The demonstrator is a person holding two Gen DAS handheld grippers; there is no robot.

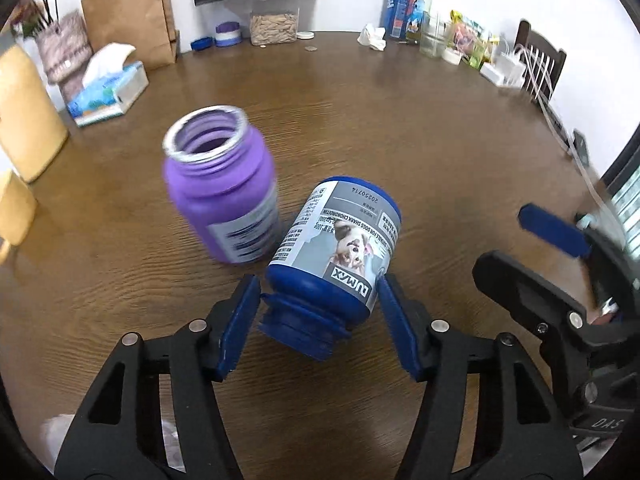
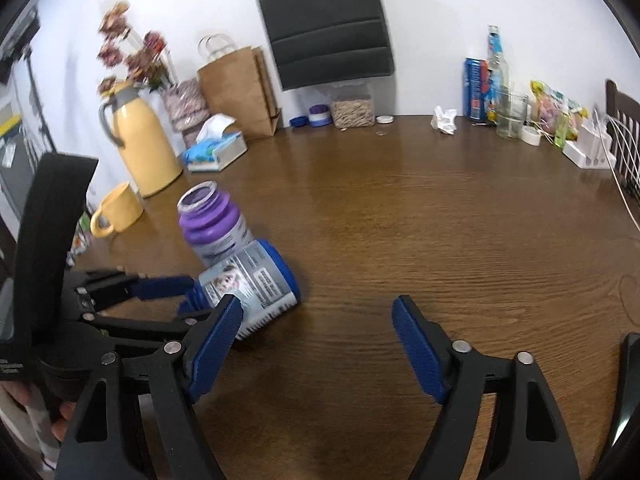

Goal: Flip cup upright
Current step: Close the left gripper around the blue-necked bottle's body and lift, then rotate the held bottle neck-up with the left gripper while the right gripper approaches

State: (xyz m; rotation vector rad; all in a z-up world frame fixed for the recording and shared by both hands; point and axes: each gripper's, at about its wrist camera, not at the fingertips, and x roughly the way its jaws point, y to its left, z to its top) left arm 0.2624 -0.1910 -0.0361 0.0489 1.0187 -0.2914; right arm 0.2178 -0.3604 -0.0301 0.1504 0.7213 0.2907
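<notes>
A blue plastic jar (image 1: 340, 232) with a dog-picture label lies on its side on the brown wooden table (image 1: 400, 140), its open neck towards my left wrist camera. My left gripper (image 1: 316, 280) is open, one finger on each side of the jar's neck and shoulder, very close to it. A purple jar (image 1: 224, 192) stands upright with its mouth open, just left of and behind the blue one. In the right wrist view the blue jar (image 2: 256, 276) lies at the left, and my right gripper (image 2: 318, 304) is open over bare table, its left finger close to the jar.
A yellow thermos (image 2: 140, 144) and a yellow mug (image 2: 118, 210) stand at the left. A tissue box (image 1: 108, 92) and a paper bag (image 1: 128, 12) lie behind. Bottles, a glass (image 2: 510, 114) and a power strip (image 2: 588, 148) with cables line the far right edge.
</notes>
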